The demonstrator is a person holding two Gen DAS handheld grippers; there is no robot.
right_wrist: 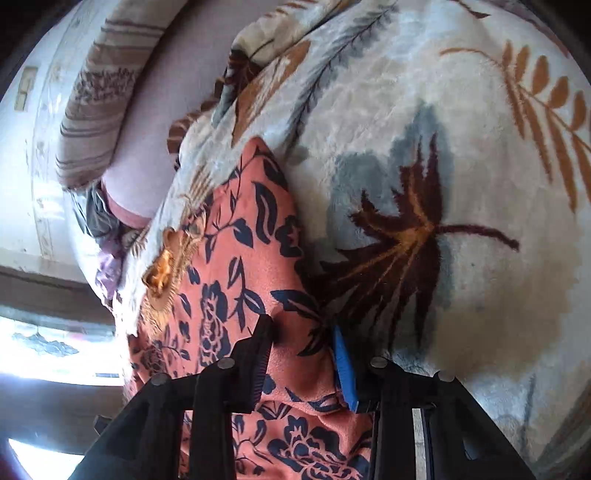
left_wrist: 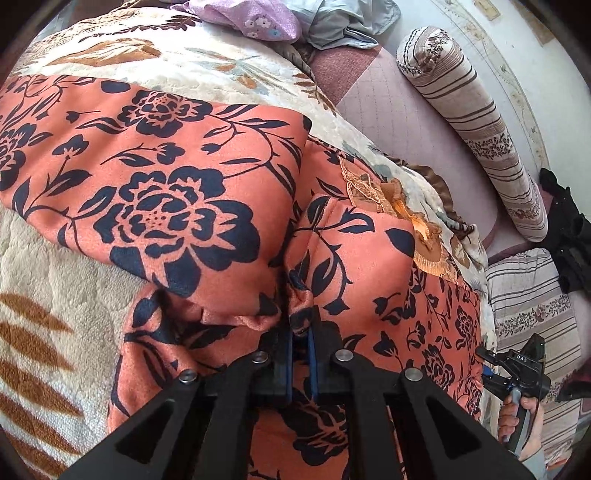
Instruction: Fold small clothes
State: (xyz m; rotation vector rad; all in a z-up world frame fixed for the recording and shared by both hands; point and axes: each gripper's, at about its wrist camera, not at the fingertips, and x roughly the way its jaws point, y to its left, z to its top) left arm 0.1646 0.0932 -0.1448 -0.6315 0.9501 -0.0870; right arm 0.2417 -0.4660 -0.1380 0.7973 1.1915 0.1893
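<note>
An orange garment with dark blue flowers lies on a cream leaf-patterned blanket. My left gripper is shut on a bunched fold of the garment near its middle. In the right wrist view the same garment runs between the fingers of my right gripper, which stand apart with the cloth's edge between them; the blue pad sits at the garment's right edge. The right gripper also shows at the far right of the left wrist view, held by a hand.
A striped bolster pillow lies on a pink sheet at the right. A lilac cloth and a grey-blue cloth lie at the top. A dark item sits at the far right.
</note>
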